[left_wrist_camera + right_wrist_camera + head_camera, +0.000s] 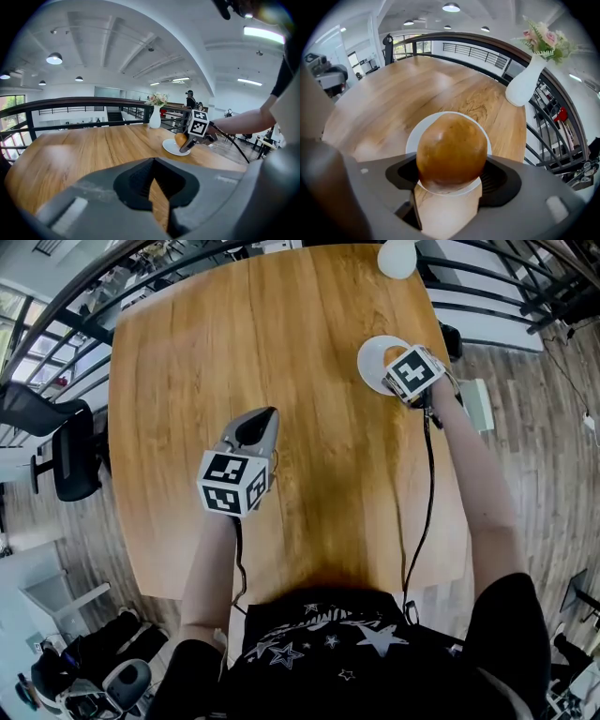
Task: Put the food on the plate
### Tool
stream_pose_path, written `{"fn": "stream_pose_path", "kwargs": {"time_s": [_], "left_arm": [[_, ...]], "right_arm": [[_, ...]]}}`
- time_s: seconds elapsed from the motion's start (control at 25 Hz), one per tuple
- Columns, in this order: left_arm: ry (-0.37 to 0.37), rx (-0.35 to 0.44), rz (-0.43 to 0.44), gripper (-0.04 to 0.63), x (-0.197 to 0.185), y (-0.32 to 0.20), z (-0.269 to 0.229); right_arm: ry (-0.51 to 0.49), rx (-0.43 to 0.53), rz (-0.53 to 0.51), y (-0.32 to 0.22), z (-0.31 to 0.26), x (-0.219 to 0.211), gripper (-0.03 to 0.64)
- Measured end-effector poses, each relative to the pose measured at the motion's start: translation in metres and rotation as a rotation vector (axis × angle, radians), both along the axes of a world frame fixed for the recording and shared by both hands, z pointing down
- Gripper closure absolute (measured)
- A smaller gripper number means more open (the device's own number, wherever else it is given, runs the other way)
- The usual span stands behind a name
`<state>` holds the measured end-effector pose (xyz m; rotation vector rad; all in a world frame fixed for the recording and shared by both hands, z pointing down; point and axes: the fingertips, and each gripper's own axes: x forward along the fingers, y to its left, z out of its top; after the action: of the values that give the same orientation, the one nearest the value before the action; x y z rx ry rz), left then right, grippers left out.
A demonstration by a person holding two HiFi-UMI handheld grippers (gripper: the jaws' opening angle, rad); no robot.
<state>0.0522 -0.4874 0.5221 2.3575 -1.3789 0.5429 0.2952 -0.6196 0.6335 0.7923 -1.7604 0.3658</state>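
A round brown bun [451, 152] sits between the jaws of my right gripper [451, 186], which is shut on it. The bun hangs just over the white plate [415, 135], near the plate's front rim. In the head view the plate [373, 354] lies at the table's far right and the right gripper [405, 382] covers its near edge; the bun is hidden there. The left gripper view shows the bun [180, 138] low over the plate [169, 148]. My left gripper [265, 415] hovers over the middle of the wooden table [187, 352], shut and holding nothing.
A white vase with flowers [524, 83] stands behind the plate at the table's far edge [397, 257]. A dark railing [487, 47] runs around the table's far side. An office chair [70, 454] stands off the table's left edge.
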Motion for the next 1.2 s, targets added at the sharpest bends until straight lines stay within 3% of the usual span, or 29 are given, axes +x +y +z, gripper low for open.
{"fn": "stream_pose_path", "kwargs": {"time_s": [0.32, 0.6, 1.2], "left_arm": [[0.015, -0.018, -0.003, 0.595, 0.001, 0.0, 0.009], [0.015, -0.029, 0.014, 0.595, 0.006, 0.002, 0.013], [0.023, -0.023, -0.001, 0.595, 0.001, 0.014, 0.009]], "right_arm": [[-0.009, -0.076, 0.012, -0.003, 0.006, 0.001, 0.249], [-0.045, -0.057, 0.018, -0.009, 0.006, 0.004, 0.217], [-0.076, -0.053, 0.046, 0.001, 0.001, 0.0, 0.235]]}}
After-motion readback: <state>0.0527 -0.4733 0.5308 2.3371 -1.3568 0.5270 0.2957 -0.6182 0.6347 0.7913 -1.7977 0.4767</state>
